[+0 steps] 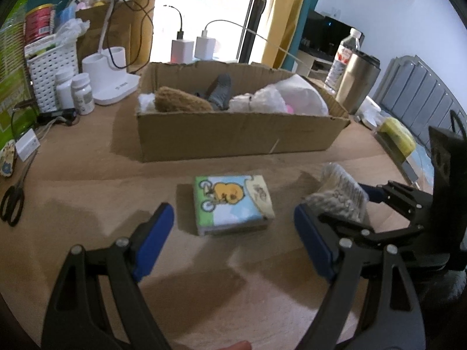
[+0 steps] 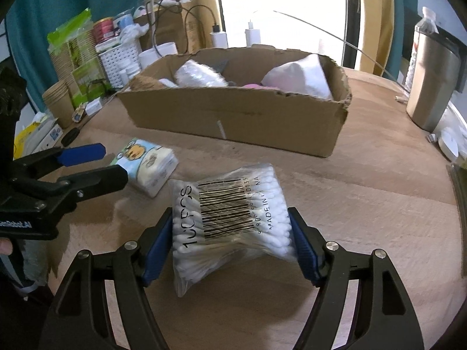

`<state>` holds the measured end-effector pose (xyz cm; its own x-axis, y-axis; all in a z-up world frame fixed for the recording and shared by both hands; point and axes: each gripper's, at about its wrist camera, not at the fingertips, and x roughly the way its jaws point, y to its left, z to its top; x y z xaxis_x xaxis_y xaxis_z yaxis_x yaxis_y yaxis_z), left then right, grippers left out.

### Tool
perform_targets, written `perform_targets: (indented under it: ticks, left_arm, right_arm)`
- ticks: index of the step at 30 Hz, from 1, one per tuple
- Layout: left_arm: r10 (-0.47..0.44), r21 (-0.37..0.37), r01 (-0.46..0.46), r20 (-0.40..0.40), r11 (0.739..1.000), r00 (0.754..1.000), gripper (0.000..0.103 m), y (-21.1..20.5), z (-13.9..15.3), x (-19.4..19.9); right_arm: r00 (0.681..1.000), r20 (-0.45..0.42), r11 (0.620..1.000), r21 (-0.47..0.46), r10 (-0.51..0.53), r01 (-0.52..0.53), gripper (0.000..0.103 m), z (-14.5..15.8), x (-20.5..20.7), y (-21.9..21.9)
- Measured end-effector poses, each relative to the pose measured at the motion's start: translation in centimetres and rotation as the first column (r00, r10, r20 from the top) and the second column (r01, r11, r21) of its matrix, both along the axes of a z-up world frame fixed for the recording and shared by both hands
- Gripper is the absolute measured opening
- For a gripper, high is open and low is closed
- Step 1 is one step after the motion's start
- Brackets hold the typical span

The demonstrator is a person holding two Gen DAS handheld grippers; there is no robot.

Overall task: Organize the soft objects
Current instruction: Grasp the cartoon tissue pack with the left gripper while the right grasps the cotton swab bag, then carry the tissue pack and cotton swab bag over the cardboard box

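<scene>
Far left clutter: a white lattice basket (image 1: 52, 70), two white pill bottles (image 1: 77, 93) and a white lamp base (image 1: 113, 87) stand along the table's left edge; black scissors (image 1: 13, 201) lie flat nearer the front.
Table: a brown wooden top (image 1: 87, 175) carries everything.
Left gripper: the left gripper (image 1: 233, 233) hangs over the table with its blue pads wide apart and nothing between them that they touch.
Left pad: the left blue finger (image 1: 154, 242) sits clear to the left of the tissue pack.
Tissue pack: a small tissue pack (image 1: 233, 204) with a yellow cartoon print lies flat on the table, in front of the box, framed between the left gripper's fingers but apart from both.
Cardboard box: an open cardboard box (image 1: 239, 134) stands behind the pack, mid-table; it holds a brown plush item (image 1: 181, 102), a grey cloth (image 1: 220, 90) and white and pink soft things (image 1: 277, 99).
Cotton swab bag: a clear bag of cotton swabs (image 2: 230, 221) with a barcode label sits to the right of the tissue pack, well in front of the box.
Right gripper: the right gripper (image 2: 230, 248) has its blue pads pressed against both sides of the swab bag, jaws fairly wide because the bag is broad.
Far right: a steel tumbler (image 2: 432, 87) and a water bottle (image 1: 344, 55) stand at the table's right edge, beside the box.
</scene>
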<state>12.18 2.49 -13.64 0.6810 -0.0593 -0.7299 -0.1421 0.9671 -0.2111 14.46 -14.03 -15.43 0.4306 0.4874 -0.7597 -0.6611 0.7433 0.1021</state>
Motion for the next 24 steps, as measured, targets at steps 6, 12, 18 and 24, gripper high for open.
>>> perform_targets:
  ticks: [6, 12, 18, 24]
  left_arm:
    - [-0.001, 0.026, 0.002, -0.046, 1.000, 0.999, 0.086, -0.5, -1.1, 2.0]
    - [0.005, 0.042, -0.002, -0.078, 0.999, 0.997, 0.085, -0.7, -2.0, 2.8]
    - [-0.013, 0.066, 0.019, -0.077, 0.998, 0.997, 0.068, -1.2, -2.2, 2.8]
    - [-0.057, 0.059, 0.060, -0.060, 0.996, 0.997, 0.068, -1.8, -1.7, 2.3]
  right_arm:
    - [1.000, -0.016, 1.000, 0.018, -0.018, 0.018, 0.077, 0.0, 0.9, -0.9]
    - [1.000, -0.022, 0.999, 0.025, -0.020, 0.020, 0.077, 0.0, 0.9, -1.1]
    - [0.999, -0.023, 0.999, 0.028, -0.024, 0.024, 0.077, 0.1, 1.0, -1.2]
    - [0.999, -0.016, 0.999, 0.022, -0.028, 0.029, 0.077, 0.3, 0.7, -1.1]
